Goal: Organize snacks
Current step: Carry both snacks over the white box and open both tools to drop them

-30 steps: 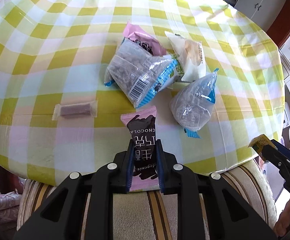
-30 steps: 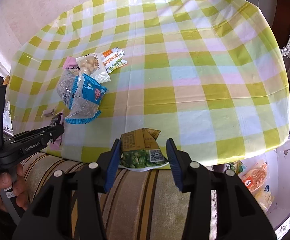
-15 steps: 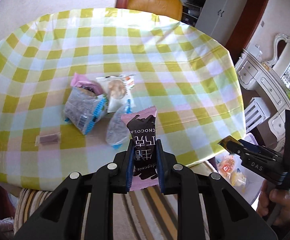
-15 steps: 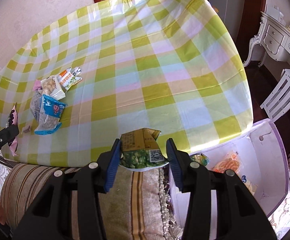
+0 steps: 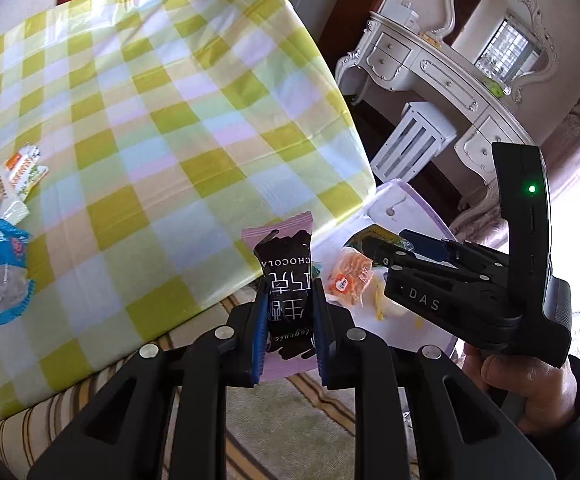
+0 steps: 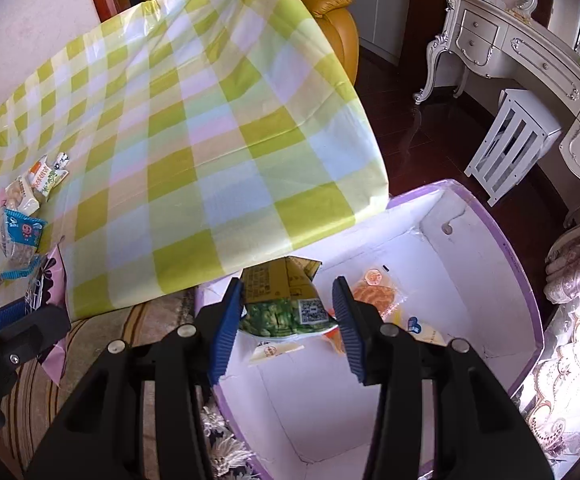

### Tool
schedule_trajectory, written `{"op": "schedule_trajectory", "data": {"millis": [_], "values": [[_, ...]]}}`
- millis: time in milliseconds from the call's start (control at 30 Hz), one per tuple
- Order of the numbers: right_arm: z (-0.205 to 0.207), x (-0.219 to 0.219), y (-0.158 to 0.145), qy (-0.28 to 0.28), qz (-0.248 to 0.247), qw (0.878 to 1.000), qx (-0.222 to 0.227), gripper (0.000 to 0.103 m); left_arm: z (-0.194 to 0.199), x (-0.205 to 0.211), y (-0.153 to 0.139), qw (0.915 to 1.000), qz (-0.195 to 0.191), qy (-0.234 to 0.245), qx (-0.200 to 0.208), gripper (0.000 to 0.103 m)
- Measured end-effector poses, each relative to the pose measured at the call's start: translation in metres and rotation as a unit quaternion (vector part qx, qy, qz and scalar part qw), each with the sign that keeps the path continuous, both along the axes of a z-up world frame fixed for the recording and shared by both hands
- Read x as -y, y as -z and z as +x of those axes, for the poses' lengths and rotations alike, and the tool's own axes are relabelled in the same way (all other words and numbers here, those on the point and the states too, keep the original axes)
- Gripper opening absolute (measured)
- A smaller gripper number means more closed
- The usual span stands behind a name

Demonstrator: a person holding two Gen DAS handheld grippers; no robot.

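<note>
pink chocolate bar (image 5: pixel 286 280) clamped in left tool (image 5: pixel 288 320), green-yellow pea packet (image 6: pixel 286 300) gripped by right tool (image 6: pixel 288 316)

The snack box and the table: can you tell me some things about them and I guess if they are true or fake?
1. The left tool holds a pink chocolate bar. True.
2. The right tool is empty. False: a green and yellow snack bag sits between its blue pads.
3. The white box with the purple rim has no snacks in it yet. False: an orange packet and a few others lie on its floor.
4. The box stands past the end of the checked tablecloth, lower than the table top. True.
5. A little pile of snacks lies on the cloth. True.
6. The tablecloth is red and black. False: it has yellow-green, pink and pale blue squares.
</note>
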State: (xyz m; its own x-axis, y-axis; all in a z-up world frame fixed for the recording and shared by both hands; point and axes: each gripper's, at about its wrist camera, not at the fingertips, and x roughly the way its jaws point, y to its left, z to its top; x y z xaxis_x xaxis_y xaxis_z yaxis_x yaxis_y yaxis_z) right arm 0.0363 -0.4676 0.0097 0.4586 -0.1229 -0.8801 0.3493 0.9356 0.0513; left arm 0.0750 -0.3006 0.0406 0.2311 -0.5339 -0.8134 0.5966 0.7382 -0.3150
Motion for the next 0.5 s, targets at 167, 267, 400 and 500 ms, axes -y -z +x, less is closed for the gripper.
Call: {"op": "schedule_trajectory", "data": {"millis": [167, 267, 400, 500], "values": [[-0.013, 0.029, 0.012, 0.037, -0.008, 0.999, -0.013, 0.046, -0.001, 0.038, 0.020, 0.9990, 0.009, 0.034, -0.029, 0.019], [-0.018, 0.043, 0.018, 0.056, -0.011, 0.998, -0.020, 0.046, -0.003, 0.050, 0.027, 0.9982, 0.014, 0.046, -0.037, 0.019], [-0.024, 0.057, 0.024, 0.075, -0.015, 0.997, -0.026, 0.046, -0.005, 0.062, 0.034, 0.9970, 0.018, 0.059, -0.047, 0.020], [-0.026, 0.063, 0.027, 0.085, -0.016, 0.996, -0.030, 0.046, -0.006, 0.067, 0.038, 0.9963, 0.019, 0.066, -0.052, 0.020]]}}
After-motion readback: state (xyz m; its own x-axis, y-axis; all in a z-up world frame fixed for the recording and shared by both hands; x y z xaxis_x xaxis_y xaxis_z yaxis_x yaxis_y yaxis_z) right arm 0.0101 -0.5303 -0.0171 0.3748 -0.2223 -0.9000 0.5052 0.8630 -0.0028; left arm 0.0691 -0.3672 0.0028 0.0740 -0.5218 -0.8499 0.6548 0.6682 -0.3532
